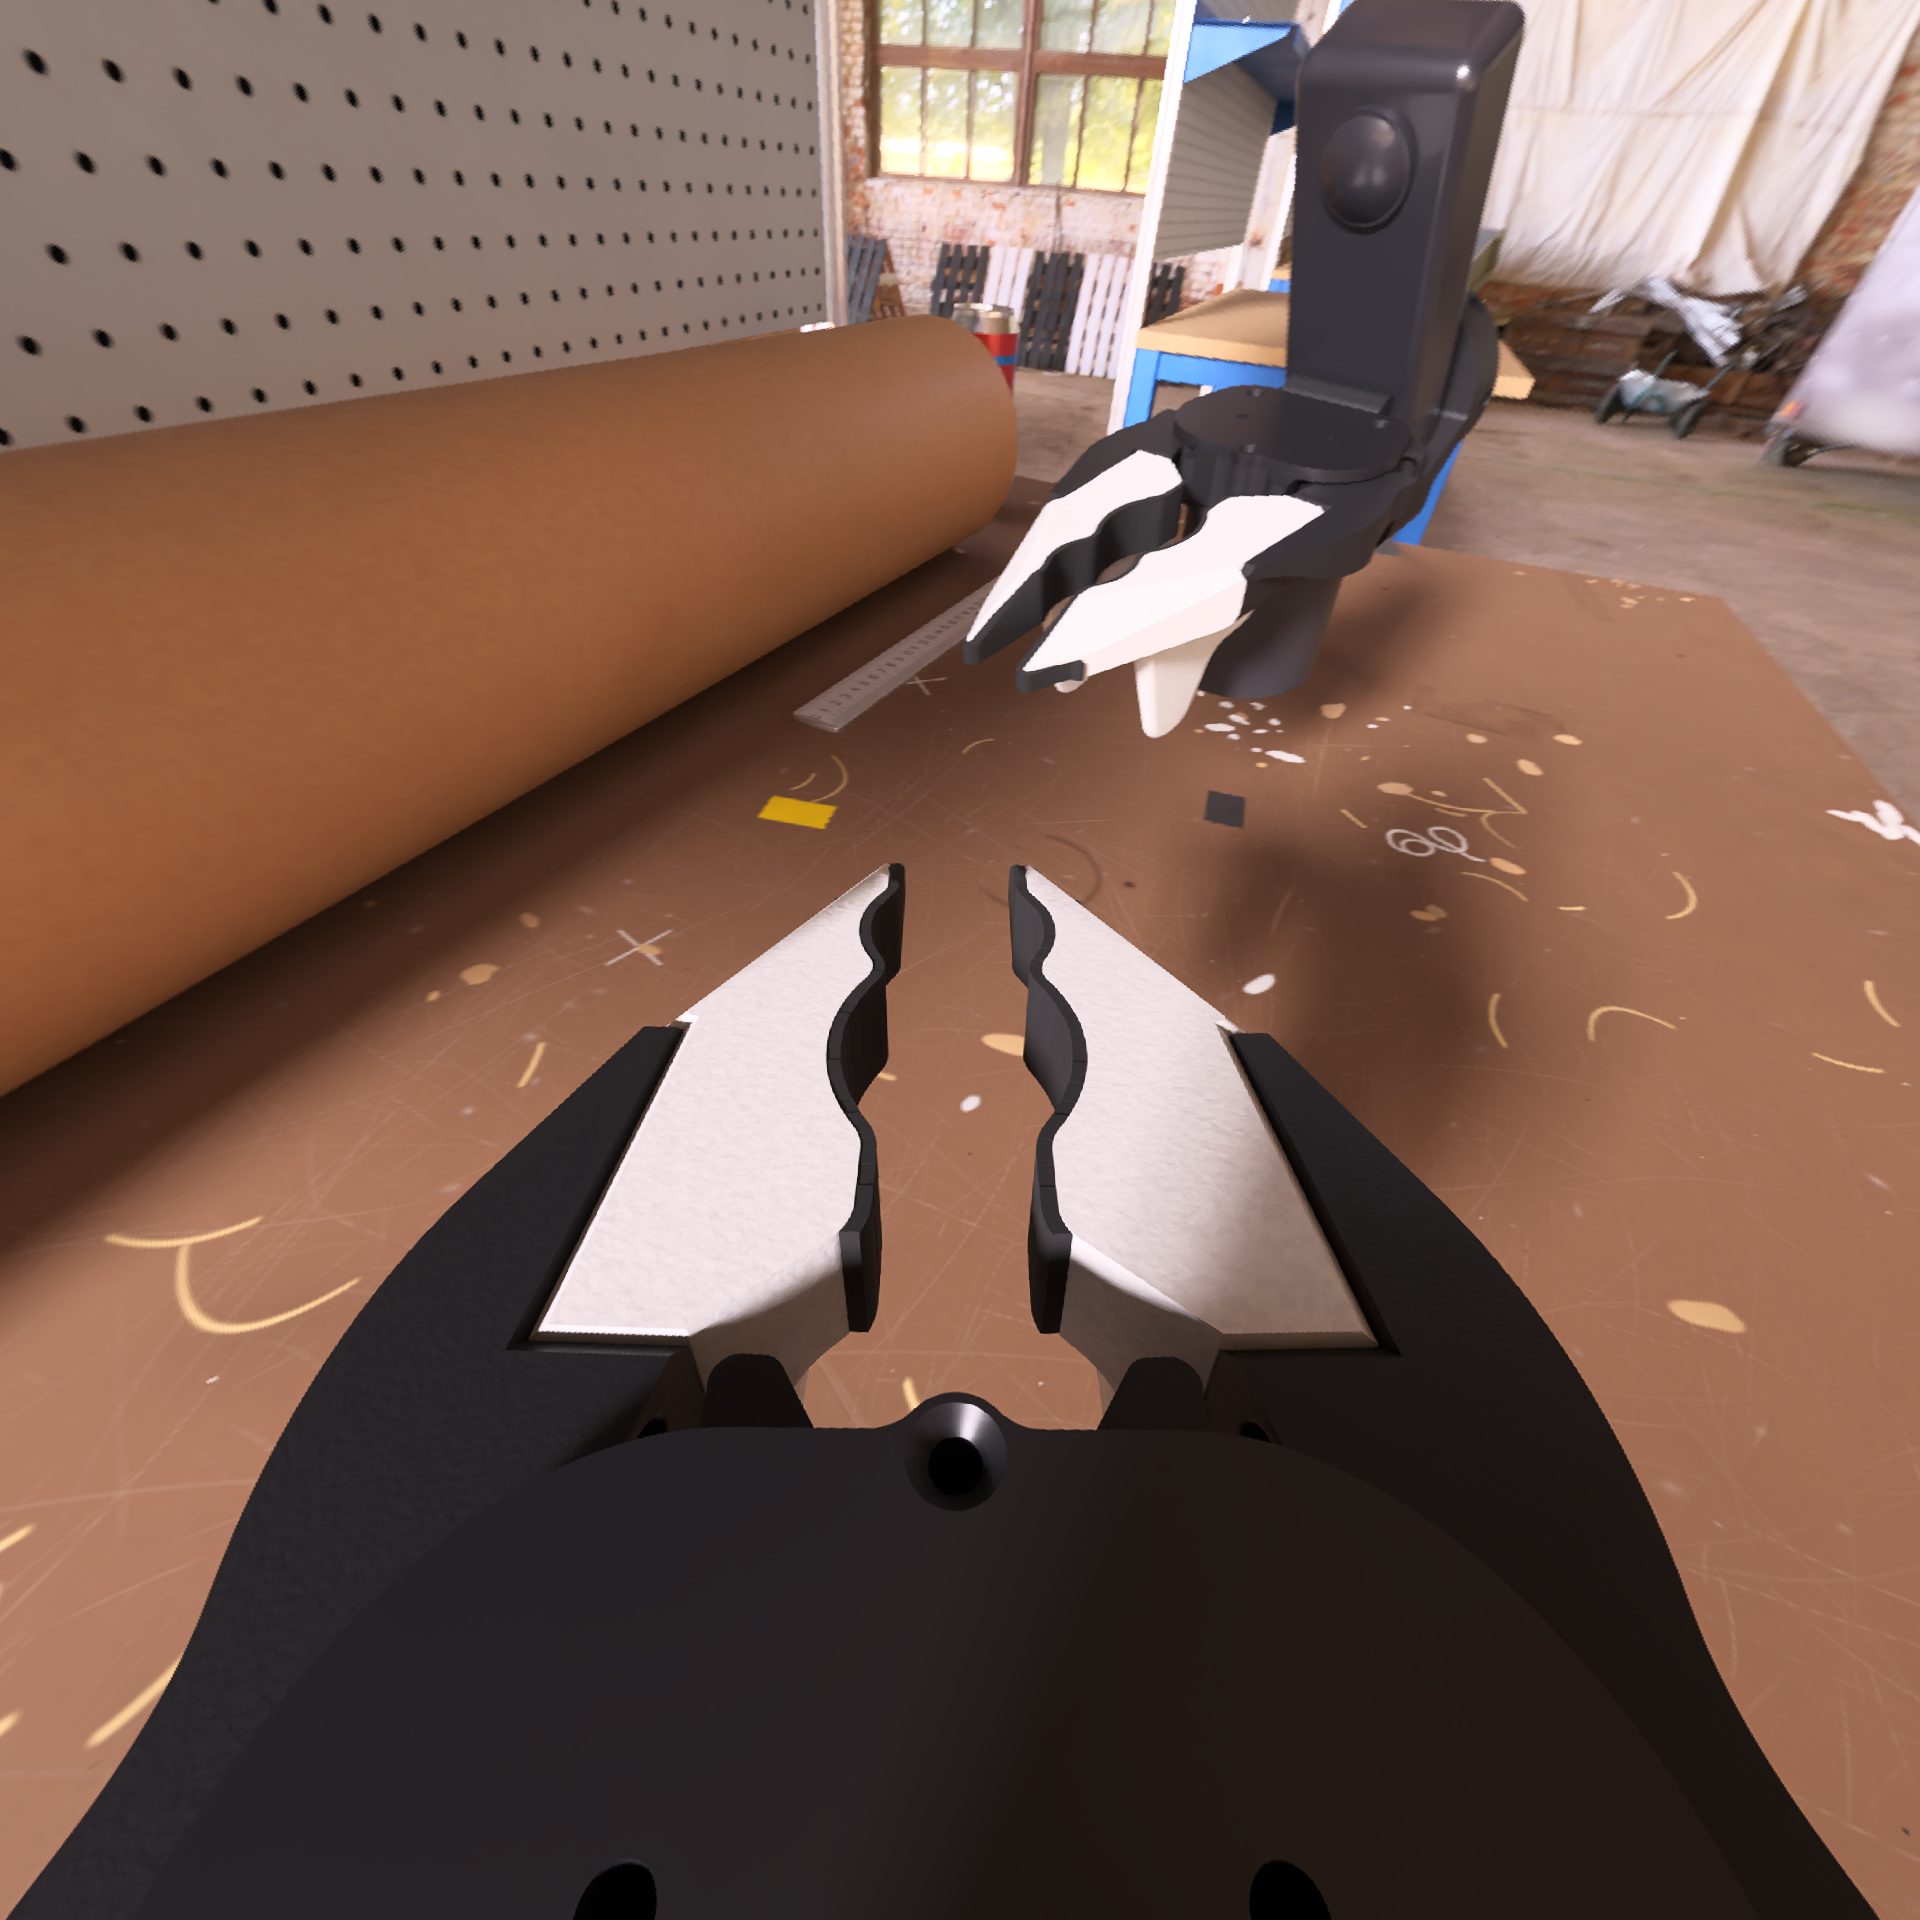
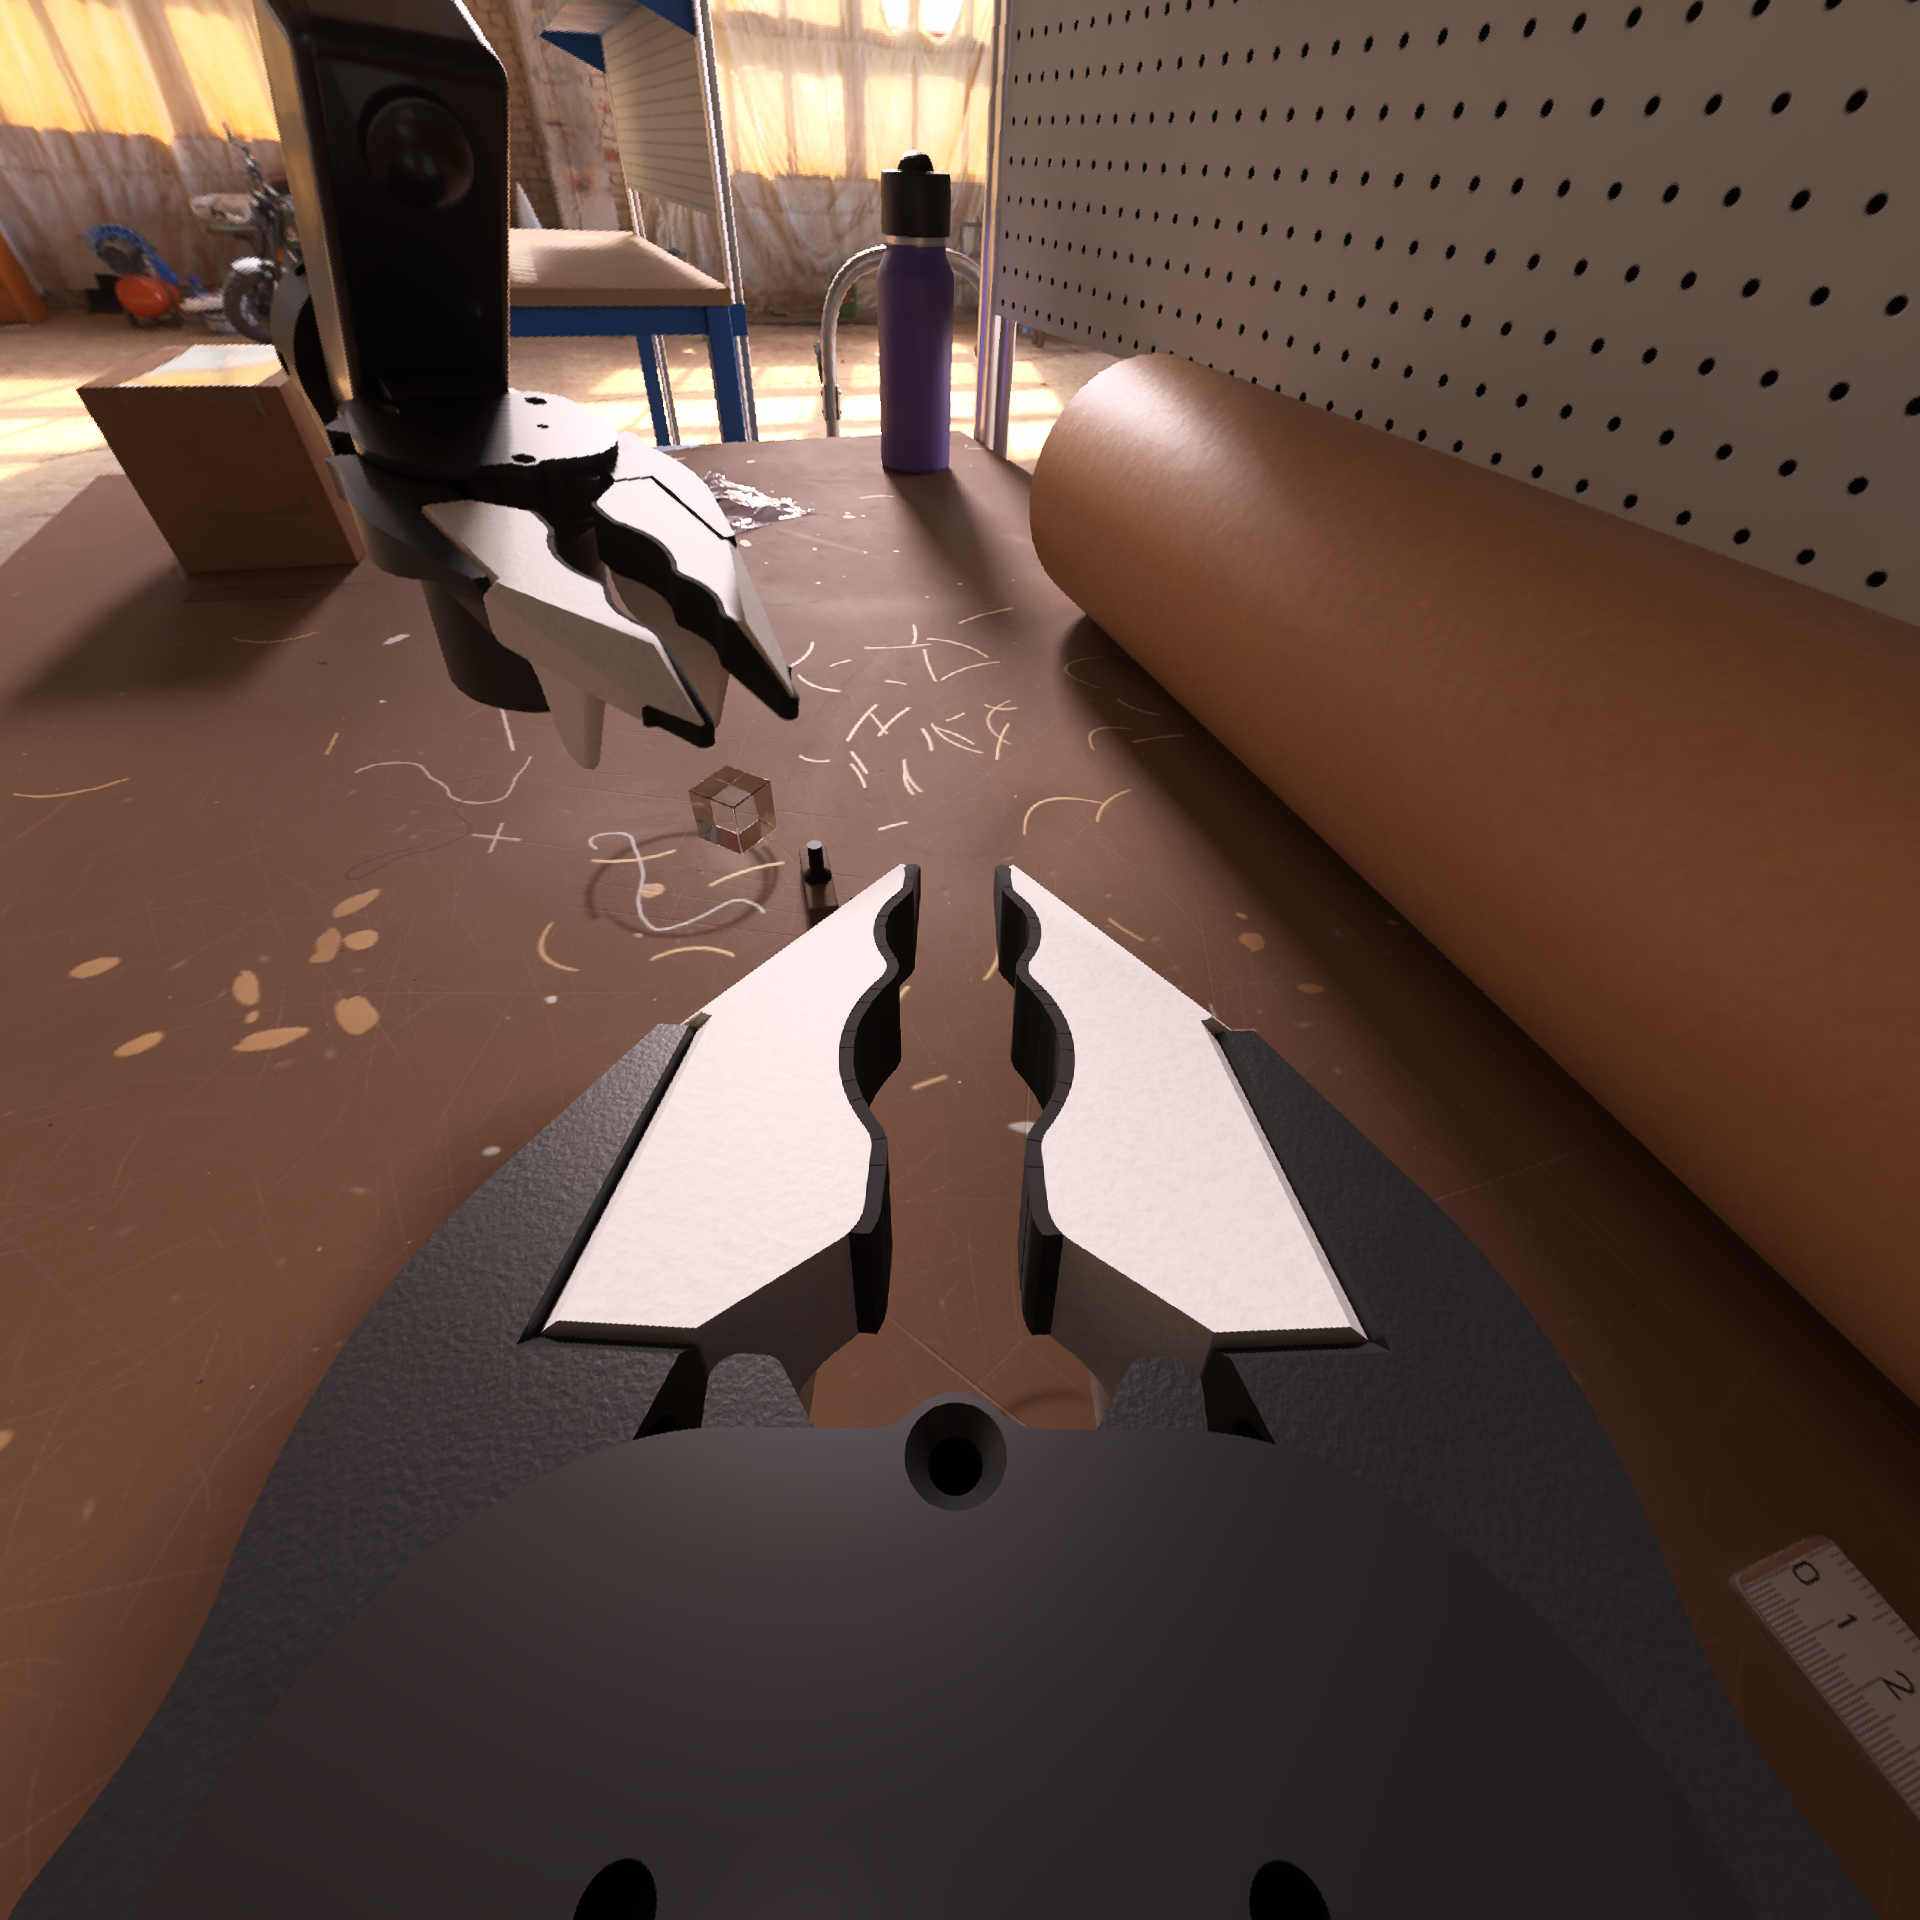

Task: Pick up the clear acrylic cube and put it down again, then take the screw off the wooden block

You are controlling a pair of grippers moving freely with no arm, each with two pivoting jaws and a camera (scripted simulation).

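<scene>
A: Cube (image 2: 734, 822) first. It sits on the worktop (image 2: 260, 1195), clear and untouched, just beyond the tips of the left gripper (image 2: 743, 717), which hangs above it and a little to the left.

B: Are that gripper's fingers (image 2: 582, 623) released?

A: Parted by a narrow gap, with nothing between them. The right gripper (image 2: 956, 883) shows the same: fingers apart, empty.

B: And the screw (image 2: 816, 861)?

A: Small and dark, standing upright on the little wooden block (image 2: 821, 902), just nearer than the cube and slightly right of it, close to the right gripper's left fingertip. Block and cube are near each other but apart.

B: So which step is this?

A: By my reading, the very start, the approach to the cube. Neither thing is held.

B: Next move?

A: The left gripper probably needs to drop lower and straddle the cube before closing. Since the screw stands so close, it should come in carefully to avoid knocking it. The big brown paper roll (image 2: 1455, 779) lies well to the right, out of the way.
</scene>
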